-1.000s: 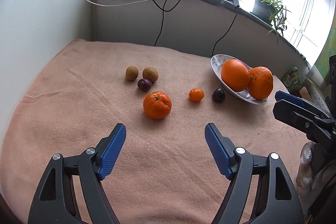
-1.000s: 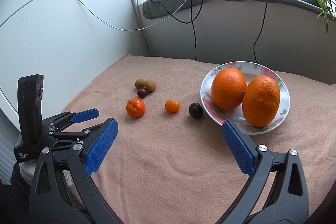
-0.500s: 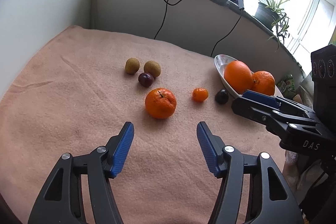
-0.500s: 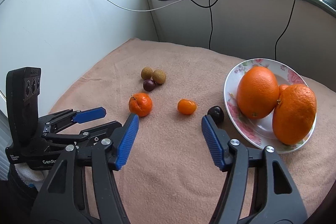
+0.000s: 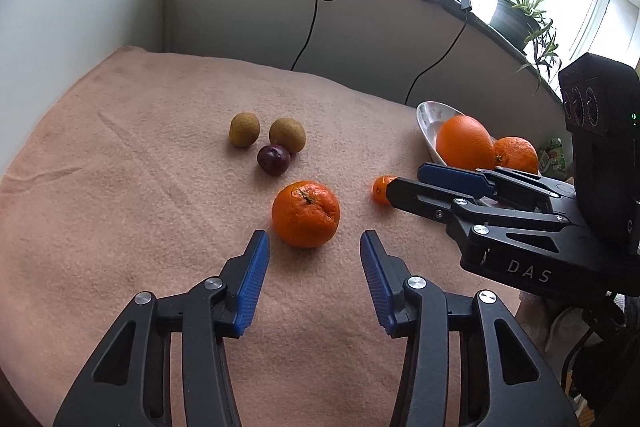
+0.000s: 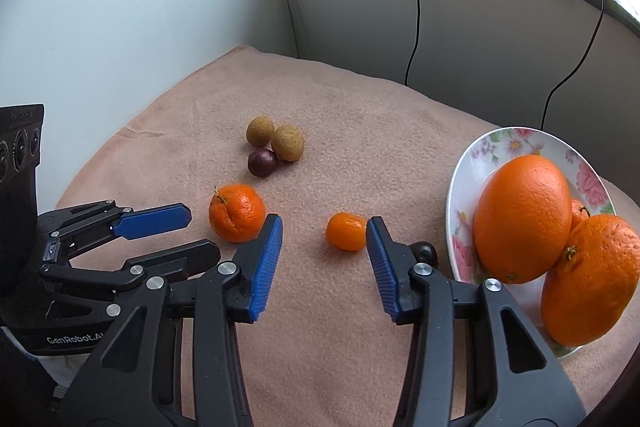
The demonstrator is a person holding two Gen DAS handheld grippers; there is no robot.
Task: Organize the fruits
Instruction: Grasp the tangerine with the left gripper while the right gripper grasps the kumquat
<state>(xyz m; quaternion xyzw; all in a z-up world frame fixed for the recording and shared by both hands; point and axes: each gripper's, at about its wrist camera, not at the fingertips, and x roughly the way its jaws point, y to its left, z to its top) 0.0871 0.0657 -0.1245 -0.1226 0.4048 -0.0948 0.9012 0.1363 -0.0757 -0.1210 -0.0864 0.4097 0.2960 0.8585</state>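
A tangerine (image 5: 306, 213) lies on the pink towel just beyond the fingertips of my left gripper (image 5: 314, 237), whose jaws are closing with nothing between them. My right gripper (image 6: 324, 223) is also closing on air. A small mandarin (image 6: 346, 237) sits just ahead of it, close to the right finger, and a dark plum (image 6: 426, 253) is half hidden behind that finger. Two brownish fruits (image 6: 260, 131) (image 6: 288, 143) and another dark plum (image 6: 262, 162) cluster farther back. The floral plate (image 6: 460, 211) holds two big oranges (image 6: 524, 219) (image 6: 592, 279).
The pink towel (image 5: 140, 187) covers the whole surface up to a white wall on the left and a grey ledge wall behind. Black and white cables (image 6: 416, 7) hang down that wall. A potted plant (image 5: 516, 15) stands on the sill.
Both pairs of jaws have narrowed a good deal. Both grippers came forward and lower toward the fruit. The right gripper has slid in from the right in the left wrist view, covering the near plum.
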